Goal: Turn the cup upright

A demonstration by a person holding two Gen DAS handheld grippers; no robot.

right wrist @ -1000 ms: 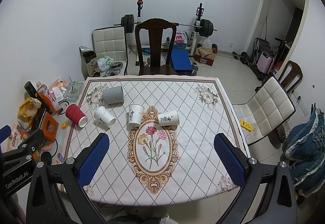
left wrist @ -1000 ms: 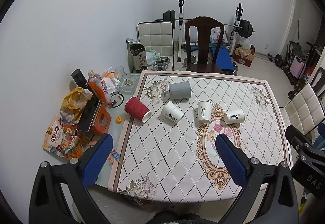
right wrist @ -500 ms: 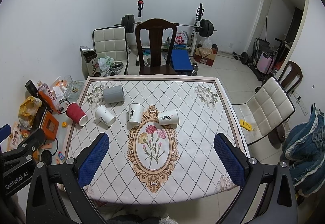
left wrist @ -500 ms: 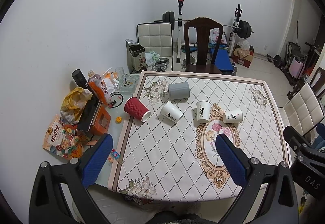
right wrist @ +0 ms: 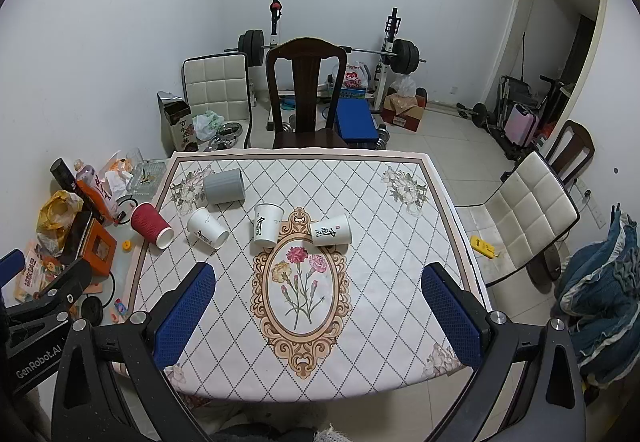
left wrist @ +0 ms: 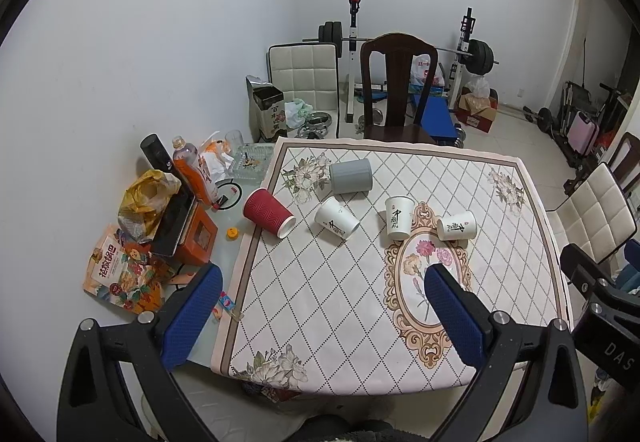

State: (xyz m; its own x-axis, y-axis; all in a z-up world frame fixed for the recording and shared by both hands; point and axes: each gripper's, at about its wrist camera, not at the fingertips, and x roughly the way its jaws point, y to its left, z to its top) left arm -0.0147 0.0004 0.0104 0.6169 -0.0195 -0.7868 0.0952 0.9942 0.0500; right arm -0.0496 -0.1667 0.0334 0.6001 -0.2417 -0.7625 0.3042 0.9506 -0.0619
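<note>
Several cups sit on the patterned tablecloth point(left wrist: 320, 302). A red ribbed cup point(left wrist: 268, 212) point(right wrist: 151, 228), a grey cup point(left wrist: 351, 176) point(right wrist: 224, 186), a white cup point(left wrist: 337, 223) point(right wrist: 207, 228) and a white cup with red and black writing point(left wrist: 457, 226) point(right wrist: 330, 230) lie on their sides. A white cup with black writing point(left wrist: 398, 217) point(right wrist: 267, 224) stands upright. My left gripper point(left wrist: 320, 316) and right gripper point(right wrist: 318, 312) are open, empty, held high above the table's near edge, far from the cups.
A dark wooden chair point(right wrist: 306, 89) stands at the table's far side, a white padded chair point(right wrist: 524, 209) at the right. Bottles, bags and snack packets point(left wrist: 160, 209) crowd a glass surface left of the table. Gym gear stands at the back wall.
Both views have shifted slightly; the cups have not moved. Both grippers stay open.
</note>
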